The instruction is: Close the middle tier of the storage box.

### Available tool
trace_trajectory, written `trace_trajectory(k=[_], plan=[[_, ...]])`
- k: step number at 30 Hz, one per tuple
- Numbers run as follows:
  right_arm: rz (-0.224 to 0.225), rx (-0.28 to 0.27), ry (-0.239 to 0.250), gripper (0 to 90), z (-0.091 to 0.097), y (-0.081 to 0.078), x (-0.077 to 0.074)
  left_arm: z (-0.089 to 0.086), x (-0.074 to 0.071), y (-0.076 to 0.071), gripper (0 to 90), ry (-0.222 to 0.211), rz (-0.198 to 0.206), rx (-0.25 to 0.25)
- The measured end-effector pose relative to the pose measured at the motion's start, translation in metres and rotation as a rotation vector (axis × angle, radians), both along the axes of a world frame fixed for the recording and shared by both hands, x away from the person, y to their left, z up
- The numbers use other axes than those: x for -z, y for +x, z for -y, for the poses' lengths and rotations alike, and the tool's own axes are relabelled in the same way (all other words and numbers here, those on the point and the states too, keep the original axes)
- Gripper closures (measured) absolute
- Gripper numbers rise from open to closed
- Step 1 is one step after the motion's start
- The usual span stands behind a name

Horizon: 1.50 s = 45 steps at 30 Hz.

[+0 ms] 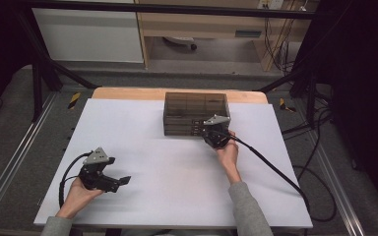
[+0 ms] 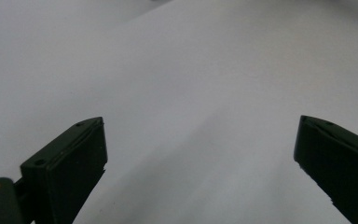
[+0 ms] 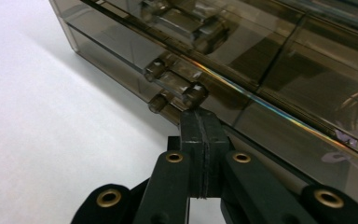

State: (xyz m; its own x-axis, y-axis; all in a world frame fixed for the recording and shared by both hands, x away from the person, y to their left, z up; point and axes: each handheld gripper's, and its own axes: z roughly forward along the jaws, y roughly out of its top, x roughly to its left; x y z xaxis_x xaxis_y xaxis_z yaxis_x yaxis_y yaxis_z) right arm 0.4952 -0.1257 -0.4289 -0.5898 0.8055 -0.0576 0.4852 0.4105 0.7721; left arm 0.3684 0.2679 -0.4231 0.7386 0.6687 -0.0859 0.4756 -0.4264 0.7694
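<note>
The right gripper, fingers pressed together, meets the drawer box's lowest handle.

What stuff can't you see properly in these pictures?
- Inside the smoky drawer box: the high view is too small, and the tinted plastic and glare blur the right gripper view.
- Whether the shut right gripper touches the bottom drawer's handle: its jaws cover the spot.
- The left gripper body: cut off by the left gripper view's bottom edge.
</note>
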Motion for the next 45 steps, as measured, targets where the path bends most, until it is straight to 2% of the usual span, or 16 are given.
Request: trace_trajectory(k=[10,20,23,28,31,38,41,45], plan=[[0.005,0.008,-0.01,90.0,0.003,0.004,-0.001,0.0,0.0,0.0,2.3,0.001,-0.001,0.0],[0.011,0.01,0.002,90.0,0.003,0.005,-0.002,0.0,0.0,0.0,2.3,0.002,-0.001,0.002],[0.009,0.002,-0.001,90.0,0.004,0.002,-0.003,0.0,0.0,0.0,2.3,0.0,0.0,0.001],[0.006,-0.025,-0.01,88.6,0.004,-0.011,-0.007,0.0,0.0,0.0,2.3,0.0,0.0,0.002],[0.004,-0.043,-0.007,82.5,0.007,-0.02,-0.009,0.0,0.0,0.0,2.3,-0.001,0.001,0.001],[-0.004,-0.083,0.014,59.6,0.02,-0.041,-0.016,0.001,0.0,0.0,2.3,0.002,0.0,0.002],[-0.008,-0.081,0.033,43.9,0.026,-0.05,-0.018,0.001,0.0,0.0,2.3,0.002,0.001,0.002],[-0.013,-0.079,0.07,29.2,0.034,-0.061,-0.018,0.001,0.0,0.0,2.3,0.003,0.0,0.003]])
